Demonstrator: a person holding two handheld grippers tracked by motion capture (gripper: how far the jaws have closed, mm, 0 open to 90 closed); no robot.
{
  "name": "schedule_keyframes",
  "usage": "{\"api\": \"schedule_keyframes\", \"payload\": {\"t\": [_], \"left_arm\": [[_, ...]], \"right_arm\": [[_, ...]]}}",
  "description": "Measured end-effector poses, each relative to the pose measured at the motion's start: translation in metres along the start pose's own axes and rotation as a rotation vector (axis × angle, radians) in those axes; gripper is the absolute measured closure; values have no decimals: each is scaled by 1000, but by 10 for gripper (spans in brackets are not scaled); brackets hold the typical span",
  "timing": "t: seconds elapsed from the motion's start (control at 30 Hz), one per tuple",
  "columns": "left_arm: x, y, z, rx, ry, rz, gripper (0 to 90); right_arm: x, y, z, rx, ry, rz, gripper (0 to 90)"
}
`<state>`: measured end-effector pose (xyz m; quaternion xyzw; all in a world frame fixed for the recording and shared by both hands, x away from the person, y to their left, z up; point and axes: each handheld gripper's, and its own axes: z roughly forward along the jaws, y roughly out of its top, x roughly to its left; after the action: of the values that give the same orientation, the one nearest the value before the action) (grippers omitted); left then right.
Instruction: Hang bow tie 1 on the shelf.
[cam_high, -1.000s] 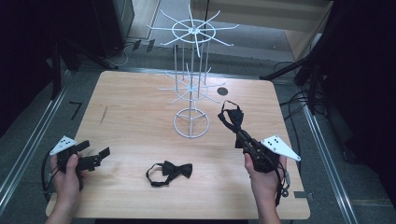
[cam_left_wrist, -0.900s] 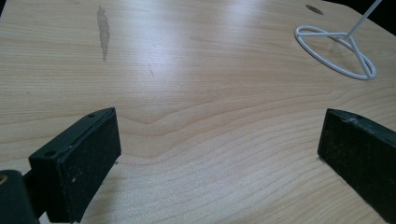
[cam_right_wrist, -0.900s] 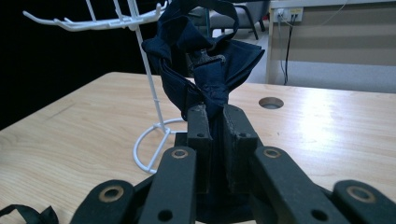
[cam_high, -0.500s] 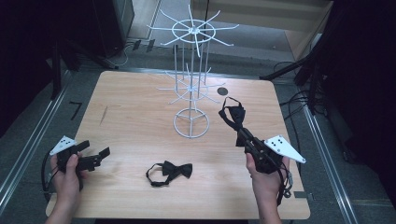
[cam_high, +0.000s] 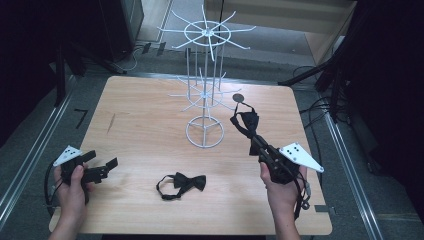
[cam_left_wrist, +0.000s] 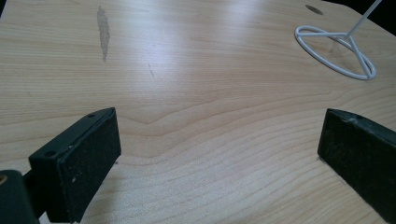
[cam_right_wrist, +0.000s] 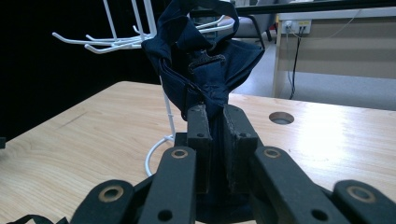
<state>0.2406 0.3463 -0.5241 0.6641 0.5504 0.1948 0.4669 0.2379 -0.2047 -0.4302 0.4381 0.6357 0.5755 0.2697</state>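
Bow tie (cam_right_wrist: 205, 60) clamped in right gripper (cam_right_wrist: 215, 122)

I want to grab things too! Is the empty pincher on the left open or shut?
Open. In the left gripper view, the left gripper's two black padded jaws stand wide apart with nothing between them, just the bare light wooden table.

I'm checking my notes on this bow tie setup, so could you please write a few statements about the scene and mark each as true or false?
1. The right gripper is shut on a dark bow tie. True.
2. The left gripper holds the second bow tie. False: its jaws are open with nothing between them, and that tie lies on the table.
3. The white wire rack stands upright on the table. True.
4. A bow tie already hangs from the rack's hooks. False: the hooks are bare.
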Motion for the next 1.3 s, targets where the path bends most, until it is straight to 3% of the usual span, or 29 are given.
{"api": "schedule_keyframes", "payload": {"t": [0.43,1.3], "left_arm": [[0,0,0,-1,-1,0,0],[0,0,0,-3,-3,-3,0]], "right_arm": [[4,-5,12,23,14,5,838],[13,-11,54,63,58,23,838]]}}
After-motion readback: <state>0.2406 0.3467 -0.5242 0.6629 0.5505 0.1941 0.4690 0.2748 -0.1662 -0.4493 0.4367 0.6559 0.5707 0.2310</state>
